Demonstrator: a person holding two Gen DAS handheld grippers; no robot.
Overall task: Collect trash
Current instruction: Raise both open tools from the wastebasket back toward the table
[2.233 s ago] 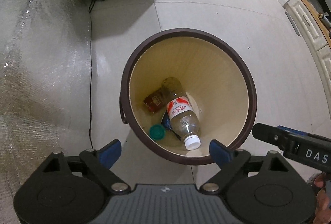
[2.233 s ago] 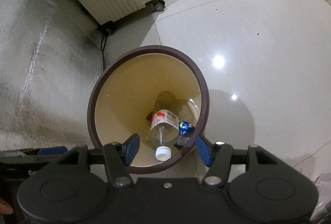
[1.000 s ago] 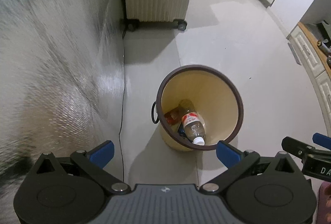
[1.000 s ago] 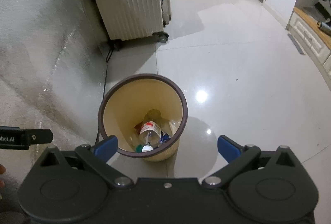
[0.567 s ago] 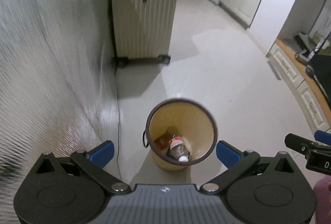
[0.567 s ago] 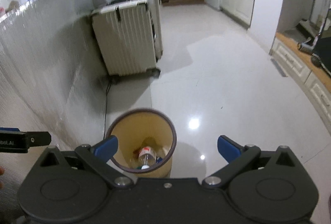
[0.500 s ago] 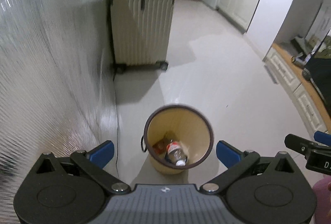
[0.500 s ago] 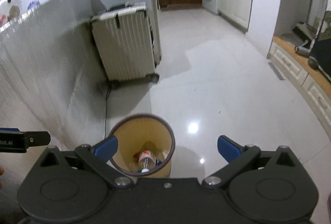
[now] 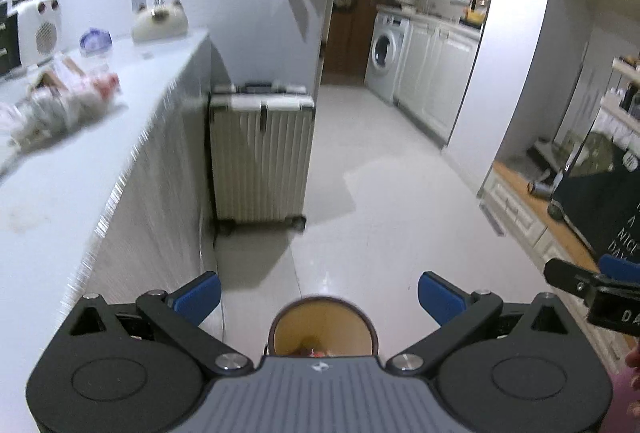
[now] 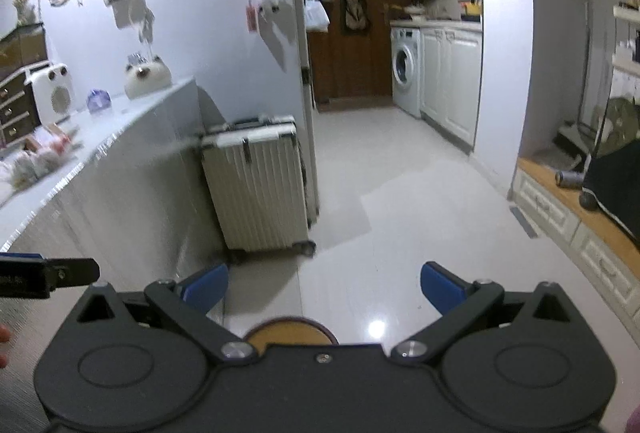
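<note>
Left wrist view: we hold the left gripper [image 9: 319, 293] high above the floor [image 9: 384, 193], its blue fingers [image 9: 198, 293] spread wide with nothing between them. Open tiled floor runs ahead to a washer [image 9: 385, 51]; a counter [image 9: 72, 169] edges our left, cabinets [image 9: 516, 209] our right, and a suitcase [image 9: 260, 157] stands against the counter's end. The bin [image 9: 322, 327] sits on the floor directly below, between the fingers in view, its near side hidden by the gripper body. Inside we see only tan wall and a speck of red; the contents are otherwise hidden. Blurred wrappers [image 9: 60, 105] lie on the counter top.

In the right wrist view the right gripper [image 10: 324, 289] is likewise wide and empty, with only a sliver of the bin's rim [image 10: 290, 329] showing above its body.

Half a second ago both cameras looked down into the bin and showed a bottle there; now both have tipped up to face the room, and the counter top has come into sight.
</note>
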